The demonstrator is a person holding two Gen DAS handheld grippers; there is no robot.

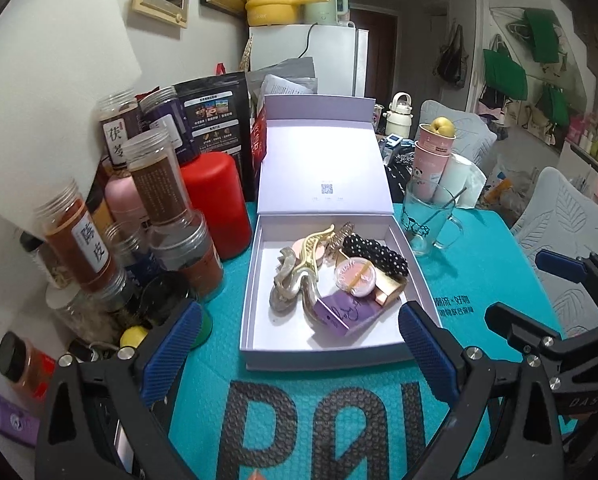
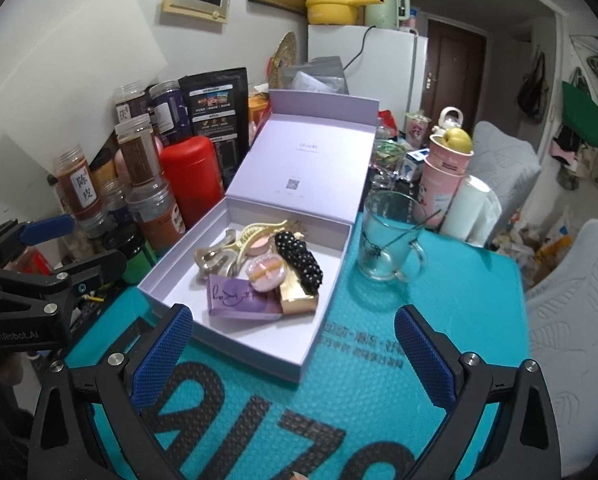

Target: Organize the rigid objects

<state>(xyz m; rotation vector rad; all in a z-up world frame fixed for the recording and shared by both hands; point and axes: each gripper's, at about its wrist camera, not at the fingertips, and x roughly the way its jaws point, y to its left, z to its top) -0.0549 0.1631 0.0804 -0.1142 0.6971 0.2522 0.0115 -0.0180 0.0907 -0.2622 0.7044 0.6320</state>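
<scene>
Teal mat (image 1: 471, 248) over the table, jars (image 1: 147, 208) crowded along its left edge, glass mug (image 2: 387, 240) toward the right edge. Open box (image 1: 255, 304) near the mat's middle, lid (image 1: 323, 168) standing up at the far side; long axis running away from the viewer in the left view, slanting toward far right in the right view. Inside, piled toward the box's far right corner: purple card box (image 2: 239, 294) nearest, long axis across the box; black dotted hair clip (image 2: 299, 260) lying lengthwise toward the far wall; cream claw clip (image 1: 311, 248) and grey clip (image 1: 287, 280) toward the left wall; round pink compact (image 2: 265, 272) between them.

Left gripper (image 1: 299, 352) spread wide, empty, box straight ahead between its fingers. Right gripper (image 2: 295, 352) likewise wide and empty, box ahead and slightly left. Left looks squarer on; probably little left to do but closing the lid.
</scene>
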